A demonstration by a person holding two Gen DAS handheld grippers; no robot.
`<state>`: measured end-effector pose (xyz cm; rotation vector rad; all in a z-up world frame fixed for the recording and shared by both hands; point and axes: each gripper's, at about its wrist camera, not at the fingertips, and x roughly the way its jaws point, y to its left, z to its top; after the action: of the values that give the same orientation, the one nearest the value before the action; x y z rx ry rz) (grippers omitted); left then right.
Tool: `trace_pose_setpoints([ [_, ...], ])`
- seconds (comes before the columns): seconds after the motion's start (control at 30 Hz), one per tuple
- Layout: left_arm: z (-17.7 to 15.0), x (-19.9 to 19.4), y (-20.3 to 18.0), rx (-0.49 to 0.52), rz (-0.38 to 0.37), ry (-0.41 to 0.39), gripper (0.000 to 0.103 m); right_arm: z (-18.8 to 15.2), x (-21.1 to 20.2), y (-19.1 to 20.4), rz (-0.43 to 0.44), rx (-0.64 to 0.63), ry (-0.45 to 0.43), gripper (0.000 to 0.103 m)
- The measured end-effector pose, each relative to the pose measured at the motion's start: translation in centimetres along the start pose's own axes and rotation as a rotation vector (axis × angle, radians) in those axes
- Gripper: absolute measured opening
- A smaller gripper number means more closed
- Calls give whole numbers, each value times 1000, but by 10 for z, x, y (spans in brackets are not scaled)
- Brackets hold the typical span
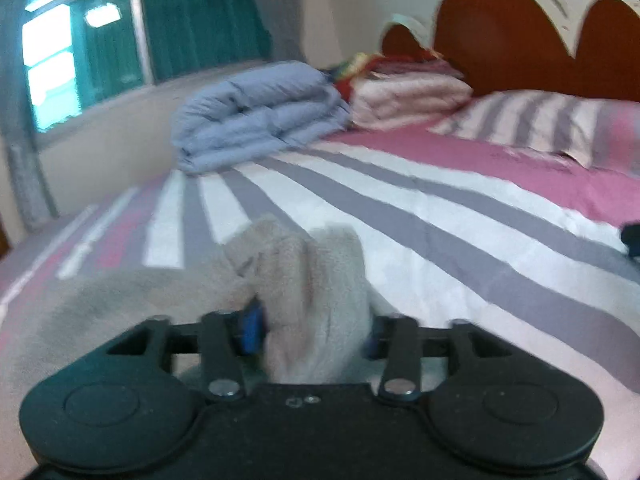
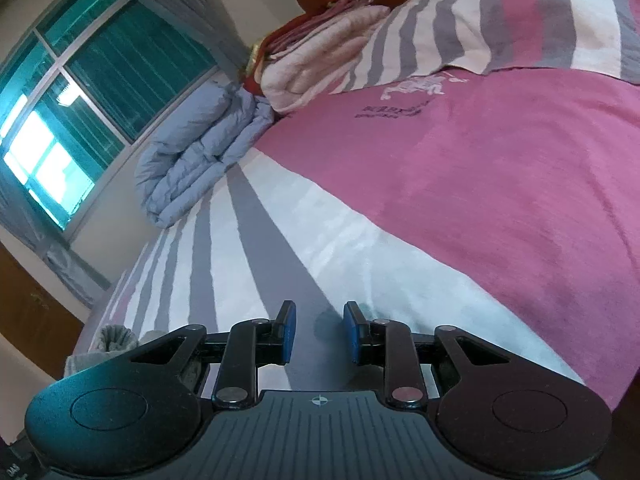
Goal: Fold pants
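One pair of pants (image 1: pixel 308 276), beige and fleecy, lies on one bed (image 1: pixel 440 216). Two tools are in view: the left tool (image 1: pixel 310 334), its fingers closed on a bunch of the pants, and the right tool (image 2: pixel 320 332), its fingers apart with nothing between them. There is one folded blue quilt (image 1: pixel 256 116), one stack of folded pink blankets (image 1: pixel 408 96), one striped pillow (image 1: pixel 532 120), one headboard (image 1: pixel 500 28) and one window (image 1: pixel 120 36).

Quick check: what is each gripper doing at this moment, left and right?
Left gripper: shut on the pants, beige fleece bunched between its fingers.
Right gripper: open, holding nothing, over the bed.
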<state>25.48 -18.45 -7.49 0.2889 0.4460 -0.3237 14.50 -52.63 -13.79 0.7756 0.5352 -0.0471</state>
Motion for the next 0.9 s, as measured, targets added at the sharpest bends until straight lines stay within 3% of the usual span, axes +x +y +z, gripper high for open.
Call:
trace_pose_setpoints([
  [0.03,0,-2,-1,-10,-54,-11,78,0,-1,0,-3,2,1,27],
  [0.07,0,-4,-4,-10,-87,-29,81,0,-2,1,-4,4,1,27],
  [0.13,1,-10,-9,2,-89,-40,77,-1,-5,5,-7,-4,0,27],
  [0.2,3,-23,3,-58,-102,-59,70,-1,-10,10,-7,-17,-7,27],
  [0.27,2,-46,26,-134,-86,-109,69,-1,-15,15,1,-32,-14,28],
  [0.4,-20,-106,97,-272,13,-204,75,-8,-21,37,108,-45,5,28],
  [0.53,-59,-144,170,-357,193,-164,79,-24,-12,81,273,-78,61,28],
  [0.6,-81,-155,202,-430,272,-113,78,-33,-4,106,326,-85,94,41],
  [0.63,-92,-160,217,-471,303,-97,78,-39,0,119,343,-87,103,65],
  [0.67,-100,-164,228,-508,325,-82,78,-44,3,128,350,-87,104,74],
  [0.8,-132,-176,254,-662,386,-57,78,-61,17,163,405,-99,151,73],
  [0.9,-141,-186,267,-753,394,-117,79,-71,32,179,428,-75,201,73],
])
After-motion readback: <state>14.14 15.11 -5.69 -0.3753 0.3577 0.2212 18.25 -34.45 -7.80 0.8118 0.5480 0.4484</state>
